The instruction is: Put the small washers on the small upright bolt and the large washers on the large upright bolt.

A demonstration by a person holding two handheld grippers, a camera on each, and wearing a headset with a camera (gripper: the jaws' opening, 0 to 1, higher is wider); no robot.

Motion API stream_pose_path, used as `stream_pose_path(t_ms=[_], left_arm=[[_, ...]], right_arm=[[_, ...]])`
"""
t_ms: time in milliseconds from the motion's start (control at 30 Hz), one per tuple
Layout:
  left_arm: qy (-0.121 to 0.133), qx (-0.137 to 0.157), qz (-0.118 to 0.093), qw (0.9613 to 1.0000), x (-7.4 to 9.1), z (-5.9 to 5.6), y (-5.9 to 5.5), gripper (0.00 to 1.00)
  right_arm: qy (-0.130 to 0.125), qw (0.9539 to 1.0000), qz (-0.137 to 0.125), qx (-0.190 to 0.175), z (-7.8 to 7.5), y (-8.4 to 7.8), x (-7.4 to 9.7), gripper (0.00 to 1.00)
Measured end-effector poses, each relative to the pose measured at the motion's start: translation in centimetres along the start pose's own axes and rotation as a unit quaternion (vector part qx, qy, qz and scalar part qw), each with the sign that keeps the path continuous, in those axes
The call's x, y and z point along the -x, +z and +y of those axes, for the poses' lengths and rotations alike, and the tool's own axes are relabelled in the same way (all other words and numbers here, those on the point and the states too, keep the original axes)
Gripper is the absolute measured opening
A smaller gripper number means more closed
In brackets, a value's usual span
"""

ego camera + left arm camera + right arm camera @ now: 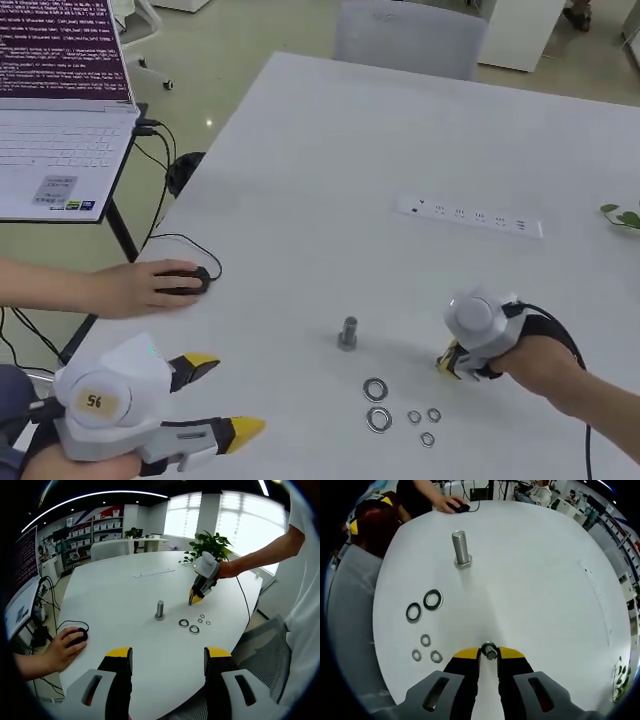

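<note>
No washer is on a bolt yet, so as I judge it the whole task is left to do. The large bolt [347,333] stands upright and bare near the middle of the bench [350,180]. Two large washers [376,403] lie flat just in front of it, and three small washers [425,423] lie in a loose cluster beside them, all apart from each other.

My right gripper [489,655] has its jaws nearly closed on the small bolt [489,651], pinched at the tips low over the bench, to the right of the washers. I cannot tell whether the bolt's base touches the surface. I would count it as being stood up, not yet placed.

My left gripper [225,395] hangs at the near left edge, jaws wide apart and holding nothing.

Another person's hand [140,285] rests on a mouse [185,280] at the left edge, with a laptop [60,100] beyond it. A power strip [470,215] lies farther back and a plant [625,215] at the right edge. All sit well apart from the bolts, and nothing blocks the way to the washers.
</note>
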State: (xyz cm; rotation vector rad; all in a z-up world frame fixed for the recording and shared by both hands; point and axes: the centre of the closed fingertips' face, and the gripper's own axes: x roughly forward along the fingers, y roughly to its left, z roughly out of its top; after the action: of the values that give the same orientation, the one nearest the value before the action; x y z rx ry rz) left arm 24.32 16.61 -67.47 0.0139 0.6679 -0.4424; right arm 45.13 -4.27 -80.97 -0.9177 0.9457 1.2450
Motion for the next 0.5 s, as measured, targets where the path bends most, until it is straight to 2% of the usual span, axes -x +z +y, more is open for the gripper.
stream_pose_path(t_ms=[500], left_arm=[[0.002,0.0,0.0,1.0,0.22,0.08,0.05,0.57]], right_arm=[[0.003,1.0,0.005,0.0,0.1,-0.26,-0.63,0.15]])
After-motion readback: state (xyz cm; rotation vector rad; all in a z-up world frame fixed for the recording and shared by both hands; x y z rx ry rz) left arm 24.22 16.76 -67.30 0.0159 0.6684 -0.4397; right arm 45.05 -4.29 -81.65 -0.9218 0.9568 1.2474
